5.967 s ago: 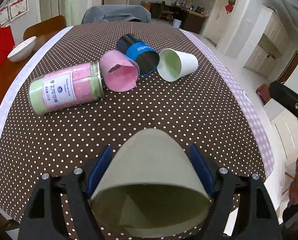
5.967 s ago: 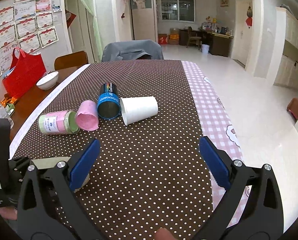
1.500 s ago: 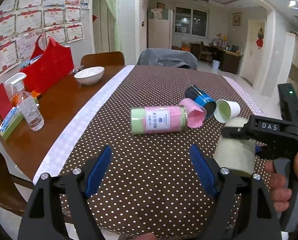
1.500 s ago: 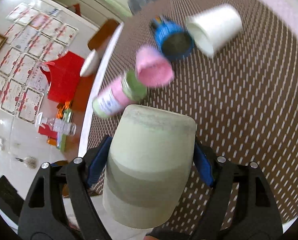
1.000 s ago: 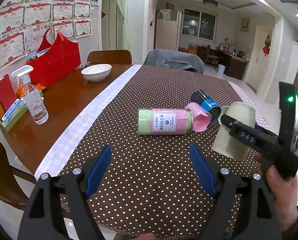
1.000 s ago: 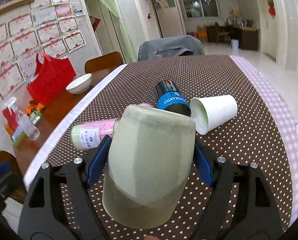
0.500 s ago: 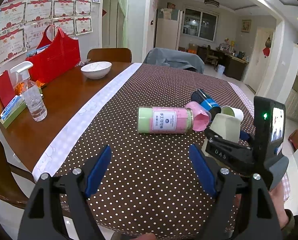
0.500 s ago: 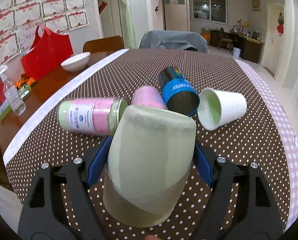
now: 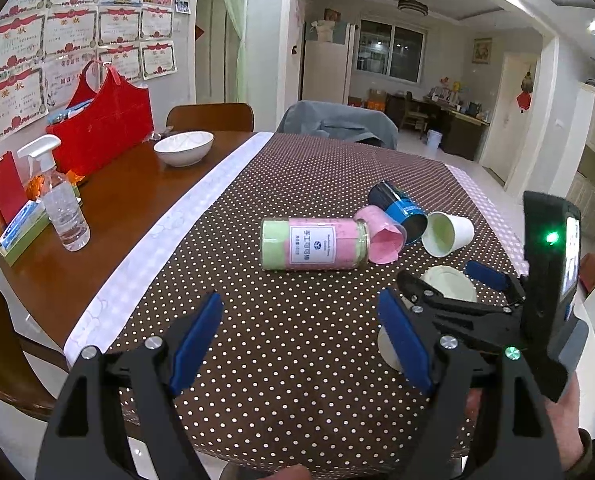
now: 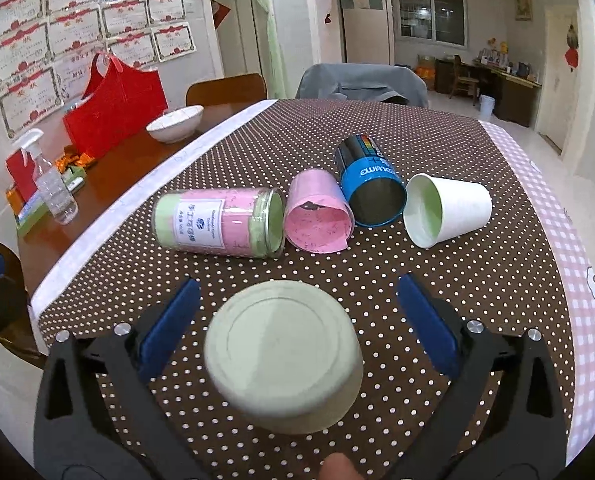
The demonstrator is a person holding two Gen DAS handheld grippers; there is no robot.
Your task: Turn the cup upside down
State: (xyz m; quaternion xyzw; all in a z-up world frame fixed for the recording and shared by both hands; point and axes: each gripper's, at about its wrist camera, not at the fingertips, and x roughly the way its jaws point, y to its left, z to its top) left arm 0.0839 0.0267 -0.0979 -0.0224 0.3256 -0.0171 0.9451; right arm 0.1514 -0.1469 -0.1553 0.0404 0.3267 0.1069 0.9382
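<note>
A pale green cup (image 10: 283, 350) stands upside down on the dotted brown tablecloth (image 10: 477, 288), its flat base up. My right gripper (image 10: 297, 320) is open, its blue pads on either side of the cup and apart from it. In the left wrist view the cup (image 9: 447, 284) sits between the right gripper's black arms at the right. My left gripper (image 9: 301, 340) is open and empty over the cloth near the table's front edge.
Lying on their sides behind the cup: a pink-and-green jar (image 10: 221, 222), a pink cup (image 10: 317, 212), a blue-rimmed can (image 10: 369, 180) and a white paper cup (image 10: 445, 210). A spray bottle (image 9: 59, 204), white bowl (image 9: 183, 148) and red bag (image 9: 103, 124) stand at the left.
The right gripper lowered the cup onto the cloth base up and opened its jaws, letting it go. The left gripper stayed open and nearly still.
</note>
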